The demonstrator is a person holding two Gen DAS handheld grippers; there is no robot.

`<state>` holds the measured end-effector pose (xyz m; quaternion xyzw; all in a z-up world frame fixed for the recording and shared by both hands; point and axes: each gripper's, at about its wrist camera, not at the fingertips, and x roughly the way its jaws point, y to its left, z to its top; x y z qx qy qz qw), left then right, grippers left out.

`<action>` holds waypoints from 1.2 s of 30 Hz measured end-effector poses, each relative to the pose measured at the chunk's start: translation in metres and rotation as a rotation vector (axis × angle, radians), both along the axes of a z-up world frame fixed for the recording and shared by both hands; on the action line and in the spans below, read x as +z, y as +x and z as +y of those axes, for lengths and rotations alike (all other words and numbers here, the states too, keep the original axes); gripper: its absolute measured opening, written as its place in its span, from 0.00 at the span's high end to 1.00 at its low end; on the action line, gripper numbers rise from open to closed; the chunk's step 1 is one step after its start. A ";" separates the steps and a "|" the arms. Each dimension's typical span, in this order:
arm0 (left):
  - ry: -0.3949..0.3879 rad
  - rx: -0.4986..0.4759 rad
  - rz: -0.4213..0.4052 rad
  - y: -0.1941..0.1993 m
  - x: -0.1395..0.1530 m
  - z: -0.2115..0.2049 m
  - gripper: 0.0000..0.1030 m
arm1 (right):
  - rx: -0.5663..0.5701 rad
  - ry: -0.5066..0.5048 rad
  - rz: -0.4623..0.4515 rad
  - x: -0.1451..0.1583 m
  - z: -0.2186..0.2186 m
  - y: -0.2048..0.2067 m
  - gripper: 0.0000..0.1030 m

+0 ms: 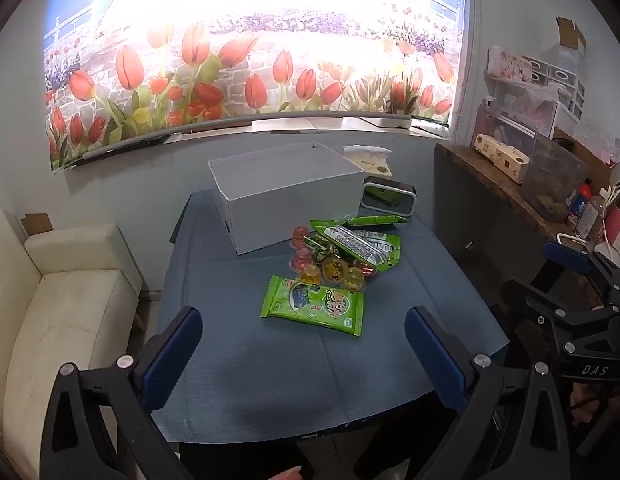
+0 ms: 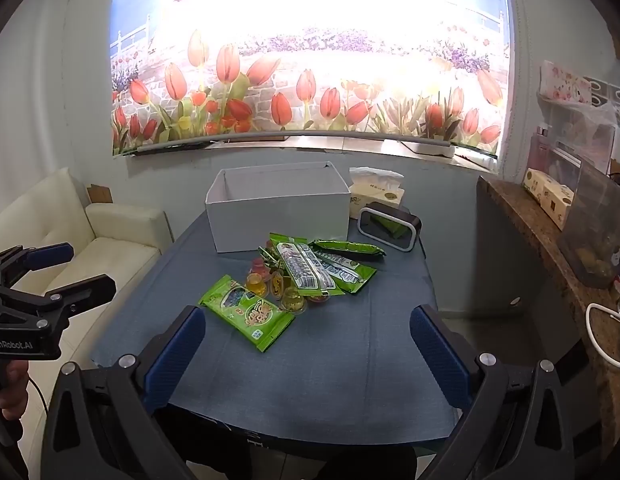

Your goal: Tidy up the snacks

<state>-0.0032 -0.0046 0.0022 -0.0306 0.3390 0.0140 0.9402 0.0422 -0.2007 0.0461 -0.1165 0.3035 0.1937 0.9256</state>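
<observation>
I have both grippers up over the near edge of the table (image 1: pixel 238 380), each angled down toward it. The left gripper (image 1: pixel 304 336) has its jaws spread wide with nothing between them, only blue cloth showing in the gap. The right gripper (image 2: pixel 308 336) is the same: jaws wide apart, empty. In the left wrist view the right gripper also shows at the right edge of the frame.

The snacks sit in a loose heap at the centre of both frames. Nearest me lies a flat green packet (image 1: pixel 313 307), face up, alone at the front of the pile. Just behind it I see a cluster of small jelly cups (image 1: pixel 334 270), red and yellow, touching one another. Overlapping those, toward the right, are several long green packets (image 1: pixel 360 246) stacked at angles.

Behind the heap stands a white box (image 2: pixel 278 208), open at the top, just above the frame's centre. To its right I see a tissue pack (image 2: pixel 376 192) and a small dark clock (image 2: pixel 390 226). A cream sofa (image 1: pixel 66 304) fills the left side.
</observation>
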 end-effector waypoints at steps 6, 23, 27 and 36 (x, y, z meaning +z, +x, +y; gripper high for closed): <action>0.015 -0.003 0.001 0.000 0.000 -0.002 0.00 | -0.005 0.008 0.003 -0.002 -0.001 0.000 0.00; 0.013 -0.007 -0.005 -0.002 0.001 -0.003 0.00 | -0.001 0.011 0.007 0.000 -0.001 -0.001 0.00; 0.010 -0.007 -0.005 -0.002 0.001 -0.002 0.00 | -0.004 0.009 0.006 0.000 0.000 -0.001 0.00; 0.001 -0.008 0.002 0.000 0.000 -0.002 0.00 | -0.013 0.008 0.016 -0.001 -0.001 0.002 0.00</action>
